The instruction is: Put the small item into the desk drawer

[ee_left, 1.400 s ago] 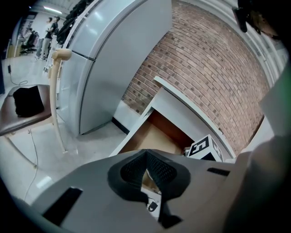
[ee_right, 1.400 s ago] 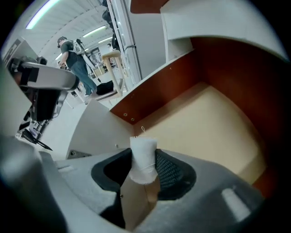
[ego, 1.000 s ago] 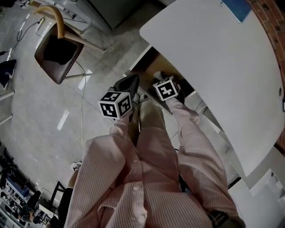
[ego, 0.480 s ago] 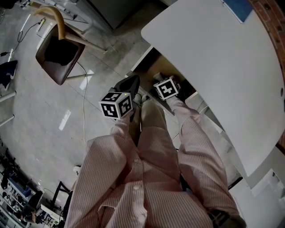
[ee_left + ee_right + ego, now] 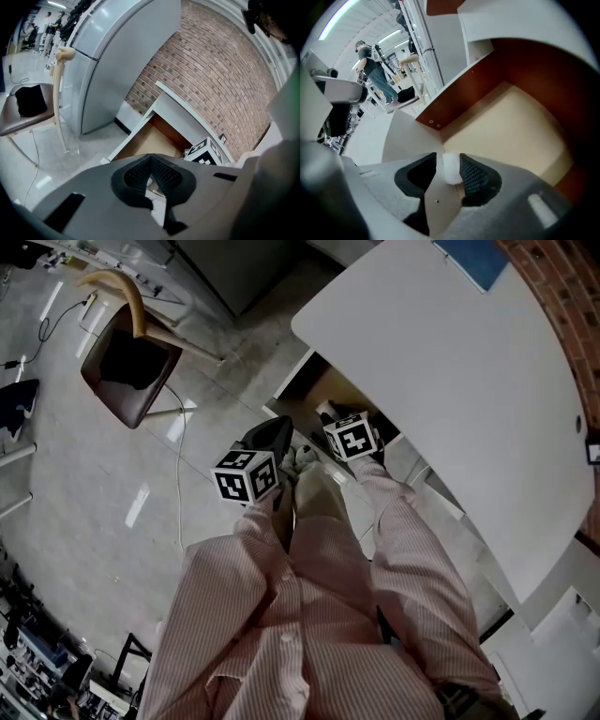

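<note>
Mid-frame in the head view, the left gripper (image 5: 277, 427) and right gripper (image 5: 330, 414) hang at the open drawer (image 5: 314, 388) under the white counter (image 5: 450, 362). Left gripper view, lower centre: its jaws are pressed together. Right gripper view, lower centre: its jaws pinch the small white item (image 5: 451, 168) above the drawer's tan floor.

Drawer (image 5: 511, 126) open w/ bare floor; desk top (image 5: 450, 381) overhangs rear

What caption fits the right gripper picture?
Right gripper pinches a small white block at the open tan-bottomed desk drawer.
</note>
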A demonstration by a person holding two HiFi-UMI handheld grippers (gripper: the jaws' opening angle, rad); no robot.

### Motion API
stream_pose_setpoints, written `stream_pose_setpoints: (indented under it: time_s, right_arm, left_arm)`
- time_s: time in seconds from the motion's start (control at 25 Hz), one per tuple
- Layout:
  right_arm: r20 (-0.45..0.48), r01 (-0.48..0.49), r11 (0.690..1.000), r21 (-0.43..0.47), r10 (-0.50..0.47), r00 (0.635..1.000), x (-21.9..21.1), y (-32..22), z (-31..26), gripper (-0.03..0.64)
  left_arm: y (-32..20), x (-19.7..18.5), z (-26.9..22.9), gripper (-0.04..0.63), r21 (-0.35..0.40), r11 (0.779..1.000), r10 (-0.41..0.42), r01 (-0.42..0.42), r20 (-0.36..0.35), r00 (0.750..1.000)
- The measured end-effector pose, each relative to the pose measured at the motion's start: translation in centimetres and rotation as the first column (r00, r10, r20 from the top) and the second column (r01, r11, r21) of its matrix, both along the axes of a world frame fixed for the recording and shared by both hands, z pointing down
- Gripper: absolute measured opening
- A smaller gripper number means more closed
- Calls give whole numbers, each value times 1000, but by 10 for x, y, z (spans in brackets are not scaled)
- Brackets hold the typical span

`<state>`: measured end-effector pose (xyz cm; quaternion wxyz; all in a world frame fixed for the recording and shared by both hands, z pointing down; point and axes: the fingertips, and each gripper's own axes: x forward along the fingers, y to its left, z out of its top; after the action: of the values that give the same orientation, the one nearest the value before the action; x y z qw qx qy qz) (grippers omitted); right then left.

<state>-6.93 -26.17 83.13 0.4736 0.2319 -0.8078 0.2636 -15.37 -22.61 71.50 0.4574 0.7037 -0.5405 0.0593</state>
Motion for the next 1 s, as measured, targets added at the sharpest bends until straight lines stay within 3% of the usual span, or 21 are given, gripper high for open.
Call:
stream_pose_setpoints:
  time_s: [0.2,0.44,0.8,1.0]
  right_arm:
    - [35,-27,998,52,25,999,3,10,-42,93]
    - [114,-133,984,121,119,986,10,19,-98,37]
    - [283,-304,941,151,253,925,23,31,-174,9]
    - [370,-311,933,179,229,900,19,31,-219,8]
  left_arm:
    - [11,11,-29,-2,13,999,35,-35,-14,999]
    - [24,14,-61,-2,41,997,71,-70,-21,997]
    - [32,-4,-112,-2,144,986,84,-83,3,996]
    - [23,-9,-149,-2,228,969,93,-93,9,996]
